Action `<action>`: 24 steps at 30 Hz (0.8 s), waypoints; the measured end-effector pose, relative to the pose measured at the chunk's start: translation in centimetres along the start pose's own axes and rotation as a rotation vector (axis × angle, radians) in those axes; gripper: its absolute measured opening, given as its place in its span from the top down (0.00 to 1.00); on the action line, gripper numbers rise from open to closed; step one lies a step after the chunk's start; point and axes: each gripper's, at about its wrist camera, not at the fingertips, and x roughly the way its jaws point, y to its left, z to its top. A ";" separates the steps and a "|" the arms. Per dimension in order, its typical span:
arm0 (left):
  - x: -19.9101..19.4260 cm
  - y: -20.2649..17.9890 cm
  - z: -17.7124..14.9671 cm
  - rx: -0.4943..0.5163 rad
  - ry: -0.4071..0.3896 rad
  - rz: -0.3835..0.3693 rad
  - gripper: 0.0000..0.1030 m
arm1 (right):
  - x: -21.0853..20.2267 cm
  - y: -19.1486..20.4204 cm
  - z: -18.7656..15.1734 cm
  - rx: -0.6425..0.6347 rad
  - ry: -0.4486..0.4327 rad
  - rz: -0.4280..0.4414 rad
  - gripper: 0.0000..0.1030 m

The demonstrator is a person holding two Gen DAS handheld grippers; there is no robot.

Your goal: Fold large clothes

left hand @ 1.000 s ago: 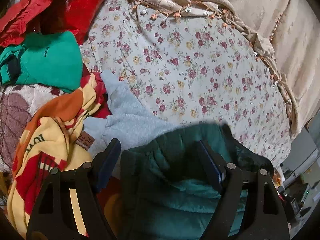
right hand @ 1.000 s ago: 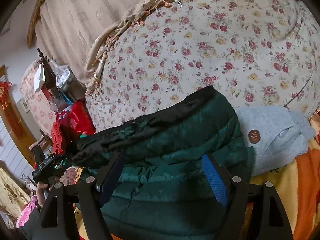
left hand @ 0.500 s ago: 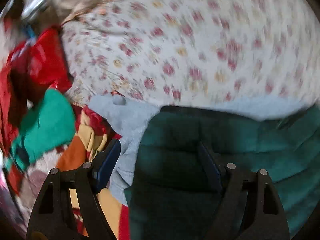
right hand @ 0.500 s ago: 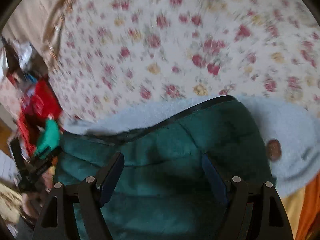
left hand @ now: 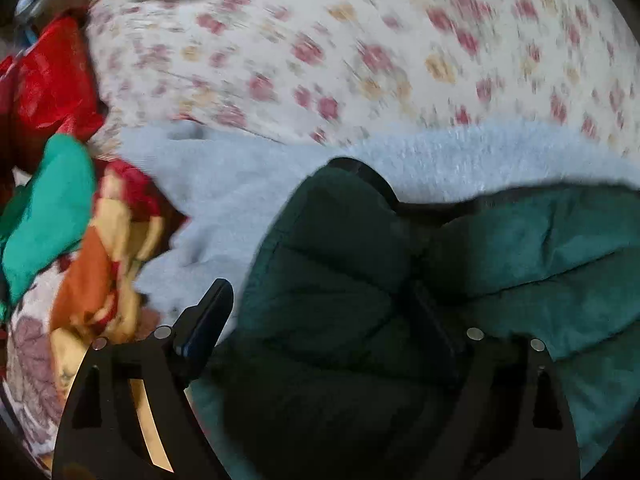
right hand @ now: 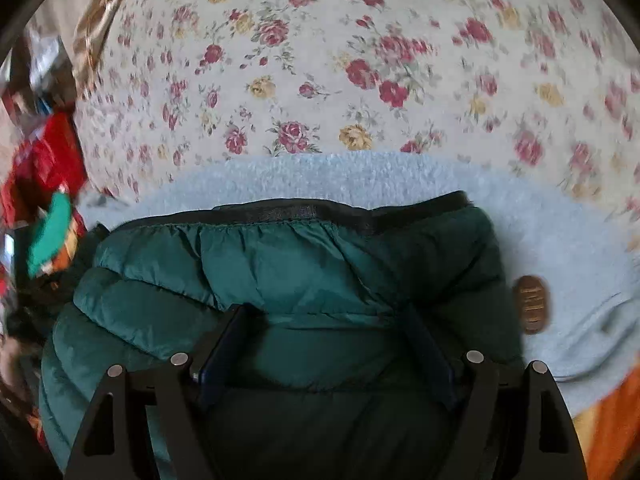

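Observation:
A dark green puffer jacket (left hand: 400,300) (right hand: 280,272) with a black hem lies bunched on a pale blue fleece garment (left hand: 248,184) (right hand: 540,240) on the floral bedsheet (left hand: 360,40) (right hand: 320,60). My left gripper (left hand: 320,312) has its jaws wide apart, and the jacket's padding bulges up between them. My right gripper (right hand: 328,328) also has its jaws wide apart with jacket fabric between them. Neither is clamped. A brown round patch (right hand: 531,304) shows on the fleece.
A pile of clothes lies to the left: a teal garment (left hand: 44,208), a yellow-orange-red blanket (left hand: 100,272) and red fabric (left hand: 48,80). Orange cloth (right hand: 612,432) sits at the right wrist view's lower right. A beige fringed cover (right hand: 100,4) edges the bed.
Both grippers have dropped lower and closer over the jacket and bed. The jacket has been carried onto the blue fleece. Jaw spacing is unchanged.

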 end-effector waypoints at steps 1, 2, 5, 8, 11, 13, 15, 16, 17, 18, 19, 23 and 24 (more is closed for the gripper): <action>-1.7 1.1 0.1 -0.052 -0.030 -0.058 0.15 | -1.1 0.3 0.2 0.006 0.000 -0.014 0.24; -3.4 2.4 -0.3 -0.094 -0.066 -0.112 0.15 | -3.1 0.8 0.3 0.019 -0.028 0.007 0.24; -6.7 6.2 -2.3 -0.164 -0.147 -0.218 0.15 | -9.5 2.7 -1.5 0.009 -0.160 0.075 0.18; -5.7 8.7 -5.3 -0.251 -0.116 -0.295 0.12 | -11.8 4.4 -4.8 -0.015 -0.186 0.135 0.09; -1.9 8.8 -7.2 -0.306 0.003 -0.403 0.12 | -8.7 4.6 -7.4 -0.002 -0.115 0.136 0.09; -1.1 8.9 -7.2 -0.336 0.024 -0.457 0.06 | -5.8 3.7 -8.8 0.043 -0.040 0.107 0.08; -0.7 9.0 -7.0 -0.365 0.039 -0.491 0.02 | -5.4 4.2 -9.5 -0.001 -0.092 0.087 0.03; 0.1 8.9 -6.9 -0.371 0.060 -0.516 0.00 | -5.2 4.5 -9.5 -0.028 -0.086 0.074 0.00; 0.8 8.9 -7.0 -0.378 0.085 -0.553 0.00 | -5.1 4.9 -9.4 -0.048 -0.083 0.056 0.00; 1.6 9.2 -6.9 -0.394 0.108 -0.591 0.00 | -5.1 5.0 -9.4 -0.052 -0.084 0.046 0.00; 2.0 9.4 -7.0 -0.405 0.117 -0.618 0.00 | -5.0 5.1 -9.5 -0.046 -0.083 0.045 0.00; 1.6 8.8 -6.2 -0.350 0.078 -0.612 0.12 | -4.9 4.9 -9.5 -0.043 -0.079 0.046 0.00; 0.8 8.4 -6.0 -0.314 0.040 -0.602 0.20 | -5.0 4.8 -9.6 -0.043 -0.080 0.048 0.00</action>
